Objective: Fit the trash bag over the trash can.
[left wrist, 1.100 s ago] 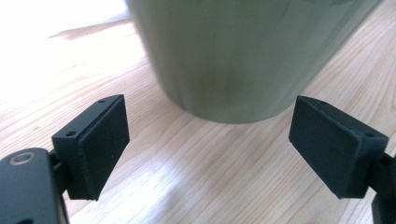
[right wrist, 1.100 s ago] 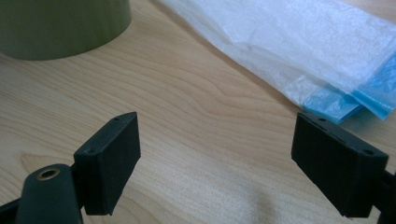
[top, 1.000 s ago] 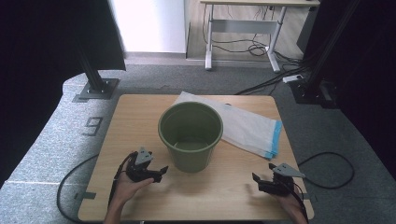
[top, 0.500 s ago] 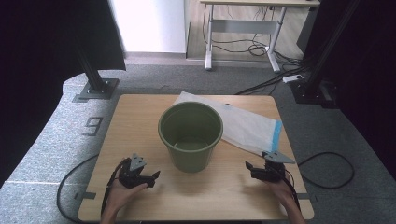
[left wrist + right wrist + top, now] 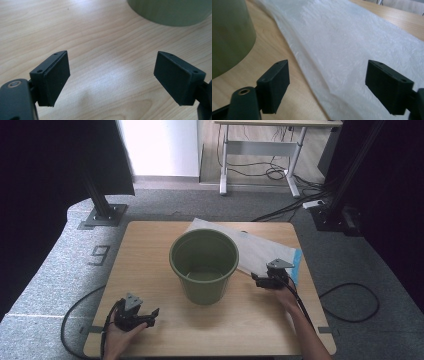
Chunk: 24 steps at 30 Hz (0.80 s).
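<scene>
Jaws spread wide, having just narrowed slightly with nothing between them, right claw (image 5: pixel 327 87) faces translucent white plastic bag (image 5: pixel 352 50) lying flat on desk (image 5: pixel 150 250), directly ahead.

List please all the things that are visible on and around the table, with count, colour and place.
bucket: 1, olive green, upright at the table's middle.
plastic bag: 1, white with a blue edge, flat behind and right of the bucket.
table: 1, light wood, on grey carpet.
desk: 1, pale frame, far behind, cables under it.
left tongs: 1, black, open, over the table's near left part.
right tongs: 1, black, open, at the bag's near edge.
</scene>
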Motion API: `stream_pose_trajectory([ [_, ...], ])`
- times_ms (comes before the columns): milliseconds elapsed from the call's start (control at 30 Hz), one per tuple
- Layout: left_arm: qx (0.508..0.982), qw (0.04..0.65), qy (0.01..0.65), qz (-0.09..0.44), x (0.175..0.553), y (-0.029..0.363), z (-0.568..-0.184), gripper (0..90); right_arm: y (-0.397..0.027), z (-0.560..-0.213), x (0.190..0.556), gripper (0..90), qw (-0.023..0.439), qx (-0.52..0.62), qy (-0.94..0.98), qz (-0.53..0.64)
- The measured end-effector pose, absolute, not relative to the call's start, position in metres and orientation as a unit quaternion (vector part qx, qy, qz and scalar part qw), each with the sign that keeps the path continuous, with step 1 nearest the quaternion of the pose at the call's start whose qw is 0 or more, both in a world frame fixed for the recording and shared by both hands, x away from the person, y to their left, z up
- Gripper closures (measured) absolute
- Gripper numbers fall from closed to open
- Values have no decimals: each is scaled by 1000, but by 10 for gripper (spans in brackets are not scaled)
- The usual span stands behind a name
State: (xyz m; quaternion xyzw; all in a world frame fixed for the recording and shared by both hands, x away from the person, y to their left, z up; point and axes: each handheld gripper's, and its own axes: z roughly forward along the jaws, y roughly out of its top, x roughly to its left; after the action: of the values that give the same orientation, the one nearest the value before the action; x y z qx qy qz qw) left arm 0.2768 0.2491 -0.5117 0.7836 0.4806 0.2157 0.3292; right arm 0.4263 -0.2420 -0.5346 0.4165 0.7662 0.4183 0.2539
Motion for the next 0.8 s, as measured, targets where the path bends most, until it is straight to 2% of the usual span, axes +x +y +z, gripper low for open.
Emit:
stream_pose_trajectory([
  [333, 788, 333, 473, 212, 279, 246, -509, 134, -250, -548, 436, 202, 249, 446, 772, 379],
  [467, 786, 334, 475, 210, 281, 248, -509, 134, -247, -552, 435, 226, 242, 456, 778, 359],
  [567, 786, 335, 475, 210, 281, 249, -509, 134, -248, -553, 436, 277, 237, 464, 778, 350],
  [633, 788, 333, 473, 210, 281, 248, -510, 134, -251, -553, 437, 346, 227, 473, 774, 355],
  [733, 788, 333, 474, 209, 281, 247, -511, 134, -256, -552, 437, 562, 224, 480, 767, 361],
  [800, 790, 331, 472, 209, 281, 247, -511, 134, -259, -551, 437, 676, 223, 481, 769, 358],
])
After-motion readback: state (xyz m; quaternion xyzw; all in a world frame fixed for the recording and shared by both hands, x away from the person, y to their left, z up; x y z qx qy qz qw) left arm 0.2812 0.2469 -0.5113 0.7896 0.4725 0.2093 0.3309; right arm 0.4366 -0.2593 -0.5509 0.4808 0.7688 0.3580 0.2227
